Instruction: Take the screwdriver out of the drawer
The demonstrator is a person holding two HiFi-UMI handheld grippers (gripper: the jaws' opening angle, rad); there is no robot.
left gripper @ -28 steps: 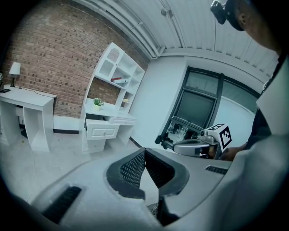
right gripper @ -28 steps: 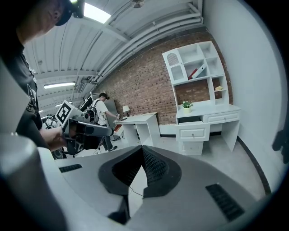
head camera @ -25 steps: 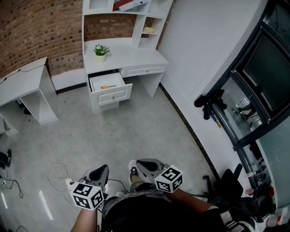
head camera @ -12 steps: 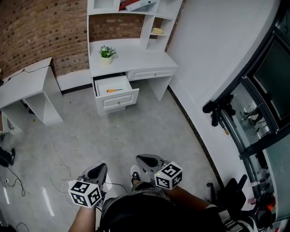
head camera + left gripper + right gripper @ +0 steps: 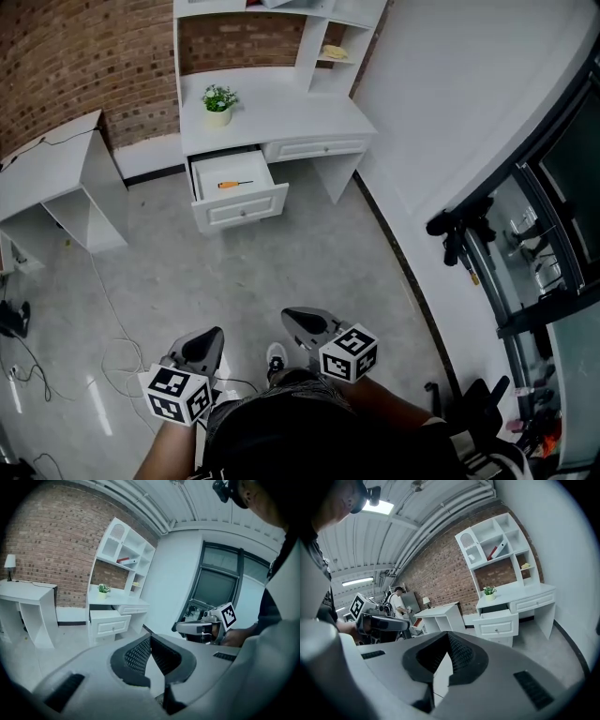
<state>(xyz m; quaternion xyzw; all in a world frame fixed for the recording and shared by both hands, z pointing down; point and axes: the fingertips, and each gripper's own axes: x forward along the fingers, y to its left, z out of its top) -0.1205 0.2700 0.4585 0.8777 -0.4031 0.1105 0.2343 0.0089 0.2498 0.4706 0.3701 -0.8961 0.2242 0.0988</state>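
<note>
1. Far left in the head view: a white side table (image 5: 56,171) stands against the brick wall (image 5: 84,56), well apart from me. A thin cable (image 5: 111,349) loops over the grey floor, near my left claw.
2. My left claw (image 5: 207,338) sits low in the head view, held over the floor in front of my body, with its marker cube nearest me. In its own view the jaws are pressed together, tips touching, with nothing between them. It is empty.
3. A small potted plant (image 5: 218,97) stands on the left part of the white desk (image 5: 300,117), above the open drawer.
4. The drawer (image 5: 246,208) is pulled out under the desk's left side. The screwdriver (image 5: 234,184) lies flat on the drawer bottom, about the middle, with its orange handle to the left and its shaft to the right. Nothing touches it, and it is well apart from both claws.
5. A second drawer front (image 5: 309,147), to the right under the desk top, is closed flush.
6. A shoe (image 5: 275,357) shows on the floor between my two claws.
7. My right claw (image 5: 293,318) is just beside the left one, also low over the floor, tip pointing toward the desk side of the room. In its own view the jaws are closed on each other and hold nothing. The open drawer shows far ahead of it.
8. Far right: a plain white wall, then a dark-framed window (image 5: 553,187). A black item hangs at its frame; I cannot tell what it is.
</note>
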